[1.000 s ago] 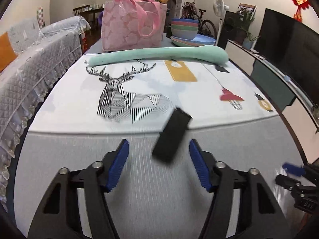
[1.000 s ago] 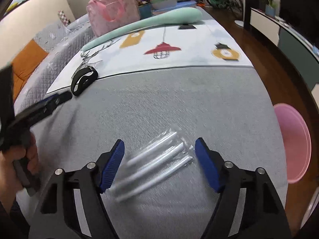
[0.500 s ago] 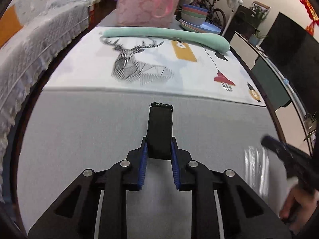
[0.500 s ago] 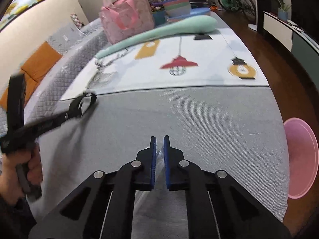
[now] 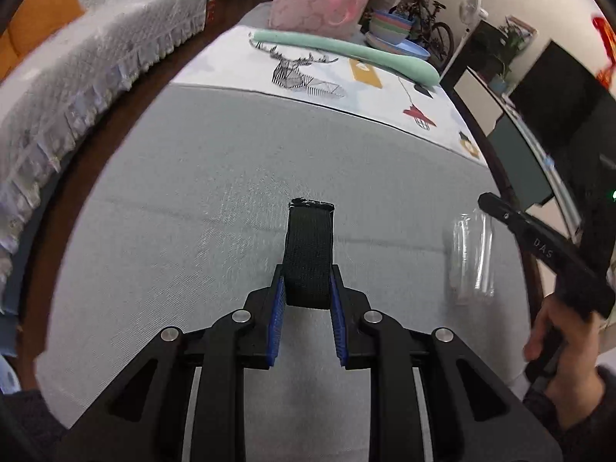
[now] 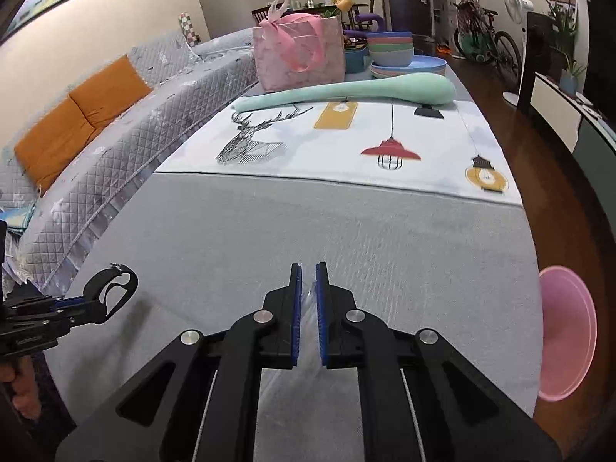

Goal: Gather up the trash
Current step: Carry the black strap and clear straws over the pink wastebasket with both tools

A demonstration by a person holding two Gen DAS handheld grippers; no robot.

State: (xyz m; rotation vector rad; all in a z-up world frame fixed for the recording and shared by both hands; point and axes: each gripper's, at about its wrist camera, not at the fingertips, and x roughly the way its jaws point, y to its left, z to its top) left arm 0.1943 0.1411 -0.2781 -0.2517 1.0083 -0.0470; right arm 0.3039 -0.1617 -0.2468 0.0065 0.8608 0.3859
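my left gripper (image 5: 307,292) has its blue ribbed fingers (image 5: 278,300) clamped on a loop of black woven strap (image 5: 309,248), coarse webbing with a frayed top edge, held upright above the grey textured cloth of the bench (image 5: 192,200). from the right wrist view the same strap (image 6: 111,288) shows as a curled loop off to my left. my right gripper (image 6: 307,288) has its fingers (image 6: 295,300) nearly together, pinching something thin and clear; in the left wrist view that is a crinkly transparent plastic wrapper (image 5: 471,258) with long tube-like ridges, hanging from the right gripper's tip just over the cloth. farther along the bench lies a white printed cloth (image 6: 346,142) with a line-drawn deer and lamps, then a long smooth mint-green cushion (image 6: 346,92), a pink bag (image 6: 300,57) with ribbon handles and stacked pastel bowls (image 6: 390,50). a round pink basin (image 6: 568,331) sits low off the bench's right edge.
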